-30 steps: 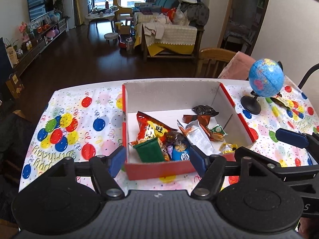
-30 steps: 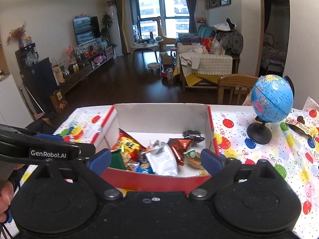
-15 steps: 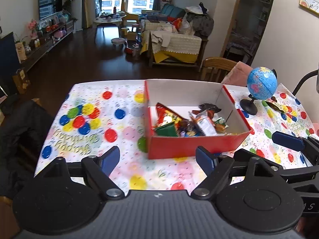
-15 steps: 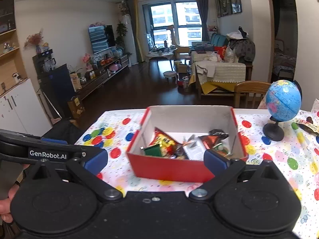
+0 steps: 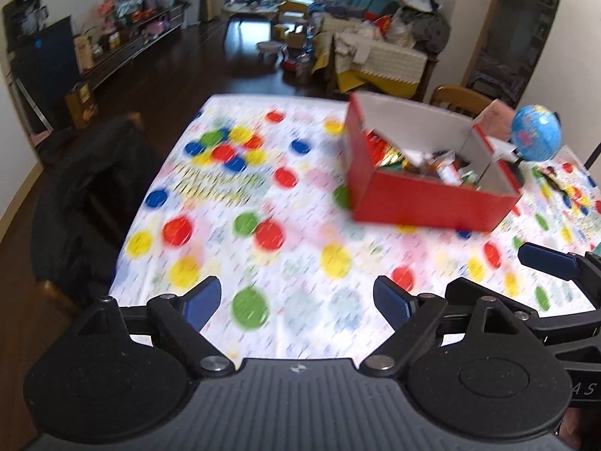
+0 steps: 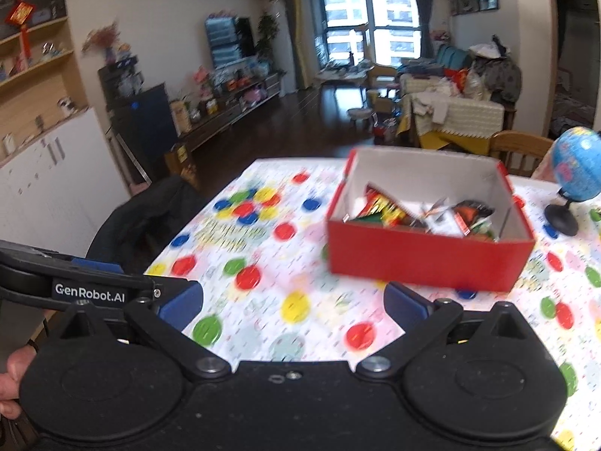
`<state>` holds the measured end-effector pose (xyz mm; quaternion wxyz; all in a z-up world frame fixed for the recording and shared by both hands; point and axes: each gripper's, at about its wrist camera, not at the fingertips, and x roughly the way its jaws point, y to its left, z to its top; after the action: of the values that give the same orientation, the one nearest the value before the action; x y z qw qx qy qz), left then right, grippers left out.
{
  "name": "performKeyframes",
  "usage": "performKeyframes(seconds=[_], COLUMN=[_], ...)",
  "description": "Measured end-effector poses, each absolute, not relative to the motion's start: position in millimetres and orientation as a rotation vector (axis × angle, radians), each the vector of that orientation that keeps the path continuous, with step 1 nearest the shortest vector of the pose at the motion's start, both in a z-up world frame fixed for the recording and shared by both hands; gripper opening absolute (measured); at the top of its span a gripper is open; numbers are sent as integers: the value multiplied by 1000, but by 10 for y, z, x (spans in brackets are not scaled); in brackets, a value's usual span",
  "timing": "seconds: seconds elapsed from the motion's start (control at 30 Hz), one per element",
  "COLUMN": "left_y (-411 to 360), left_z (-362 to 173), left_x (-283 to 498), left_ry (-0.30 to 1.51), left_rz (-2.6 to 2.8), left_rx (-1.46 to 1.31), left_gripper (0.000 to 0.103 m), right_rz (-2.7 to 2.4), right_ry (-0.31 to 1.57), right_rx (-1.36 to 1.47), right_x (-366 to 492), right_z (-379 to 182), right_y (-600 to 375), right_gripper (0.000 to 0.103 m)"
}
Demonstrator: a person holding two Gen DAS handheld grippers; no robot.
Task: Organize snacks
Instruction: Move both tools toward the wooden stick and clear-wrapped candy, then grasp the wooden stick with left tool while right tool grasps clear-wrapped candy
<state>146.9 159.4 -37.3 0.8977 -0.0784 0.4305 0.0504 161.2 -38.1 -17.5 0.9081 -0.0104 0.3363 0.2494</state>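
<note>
Hovering above the counter (image 5: 300, 225), the left gripper (image 5: 296, 298) stands wide with nothing between its blue pads; its jaws have just been opening. The right gripper (image 6: 293, 298) is also spread wide and empty, its jaws likewise having just opened further. In the right wrist view the left gripper's arm crosses the lower left corner and bears the white lettering "GenRobot.AI" (image 6: 89, 292); a hand (image 6: 15, 379) shows at the left edge beneath it.

A red box (image 5: 428, 203) with a white inside sits on the counter toward its far right, well apart from both grippers. Snacks (image 6: 424, 216) in mixed wrappers lie heaped inside it; any print on them is too blurred to read. Just to the right of the box stands a small blue globe (image 6: 580, 173) on a black foot.

The balloon-patterned cloth on the counter carries a gold script (image 5: 218, 186) below a cluster of coloured dots, smeared by motion and unreadable.
</note>
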Motion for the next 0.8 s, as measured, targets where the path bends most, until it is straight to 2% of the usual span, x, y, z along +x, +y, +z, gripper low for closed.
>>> performKeyframes(seconds=[0.33,0.53,0.8], left_y=[1792,1804,1743], left_z=[-788,-1083,-1352], left_x=[1091,958,758], left_ry=[990,1063,1111], left_rz=[216,318,444], left_rx=[-262,-335,-441], left_gripper=[88,88,88], right_rz=[597,669,729], right_ry=[808,898,956], right_rx=[-98,-152,-194], right_x=[1376,1425,1581], right_z=[-518,-771,-970], right_y=[-151,-109,-75], right_gripper=[99,91,87])
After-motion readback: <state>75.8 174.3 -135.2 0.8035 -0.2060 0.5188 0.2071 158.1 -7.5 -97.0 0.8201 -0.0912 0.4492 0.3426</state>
